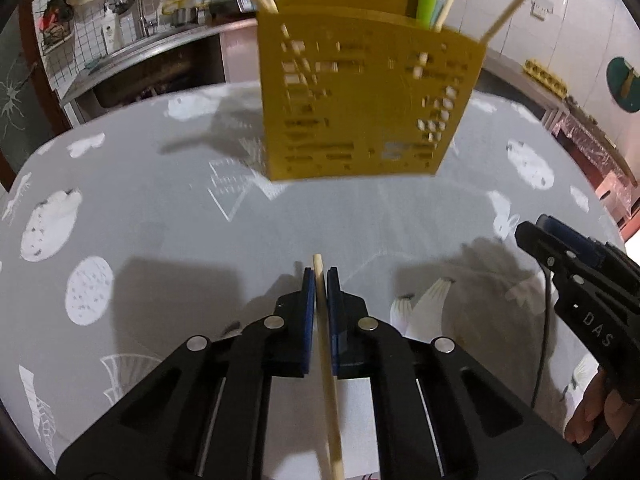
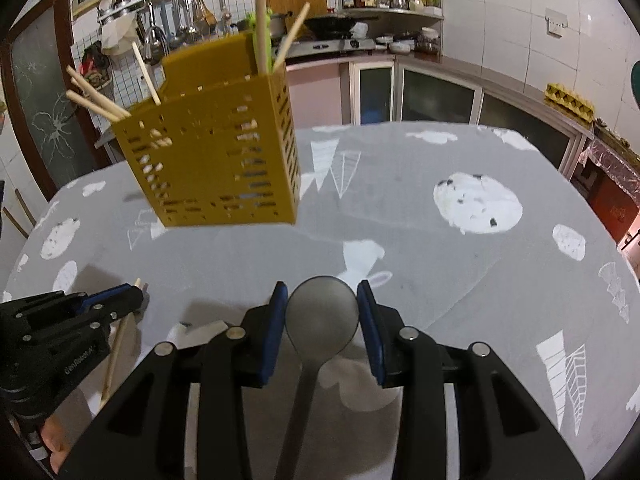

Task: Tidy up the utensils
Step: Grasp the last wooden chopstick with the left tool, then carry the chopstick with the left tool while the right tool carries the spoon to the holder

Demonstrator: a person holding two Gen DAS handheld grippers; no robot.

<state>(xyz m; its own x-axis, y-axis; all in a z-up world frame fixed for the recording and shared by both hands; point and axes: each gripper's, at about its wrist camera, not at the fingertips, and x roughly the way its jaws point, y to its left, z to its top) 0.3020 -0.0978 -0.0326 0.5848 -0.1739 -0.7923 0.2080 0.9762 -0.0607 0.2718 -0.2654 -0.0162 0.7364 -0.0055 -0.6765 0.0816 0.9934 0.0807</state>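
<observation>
A yellow slotted utensil holder (image 1: 368, 100) stands on the grey patterned tablecloth (image 1: 160, 208), with several chopsticks and a green utensil sticking out of it. My left gripper (image 1: 319, 276) is shut on a wooden chopstick (image 1: 326, 360) that runs back between its blue pads, well short of the holder. In the right wrist view the holder (image 2: 216, 160) stands ahead to the left. My right gripper (image 2: 322, 296) is shut on the bowl of a grey metal spoon (image 2: 322, 316), handle trailing back under it. The left gripper (image 2: 116, 300) with its chopstick (image 2: 116, 352) shows at lower left.
The right gripper (image 1: 560, 256) shows at the right edge of the left wrist view, with a person's fingers below it. Behind the table are a sink and tap (image 1: 136, 4), a stove and shelves (image 2: 360, 20), and an egg carton (image 2: 568, 100) on the counter.
</observation>
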